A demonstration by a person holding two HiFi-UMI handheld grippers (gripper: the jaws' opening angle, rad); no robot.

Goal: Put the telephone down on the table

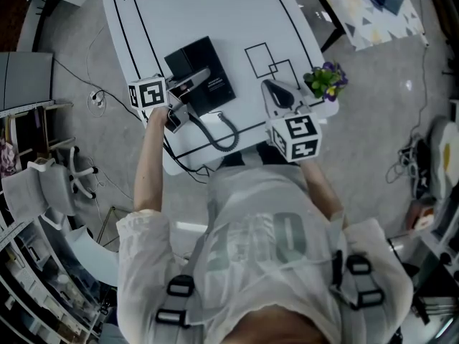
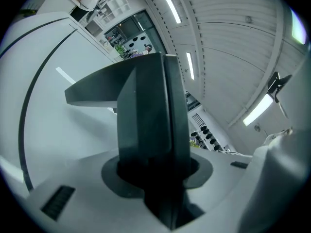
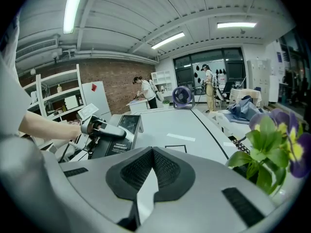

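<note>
1. Head view: the left gripper (image 1: 178, 100) holds the telephone handset (image 1: 193, 79) at about 11 o'clock from the person. It is over the left edge of the black telephone base (image 1: 208, 67) on the white tabletop (image 1: 215, 13). The cord (image 1: 224, 133) curls toward 5 o'clock, which probably leaves slack for setting the handset down.
2. Left gripper view: the dark handset (image 2: 146, 120) fills the gap, with the jaws partly apart and clamped around it.
3. Right gripper view: the right gripper (image 3: 153, 152) has its jaws together and holds nothing. It waits beside the plant (image 3: 272, 144) at 3 o'clock, seemingly kept clear.
</note>
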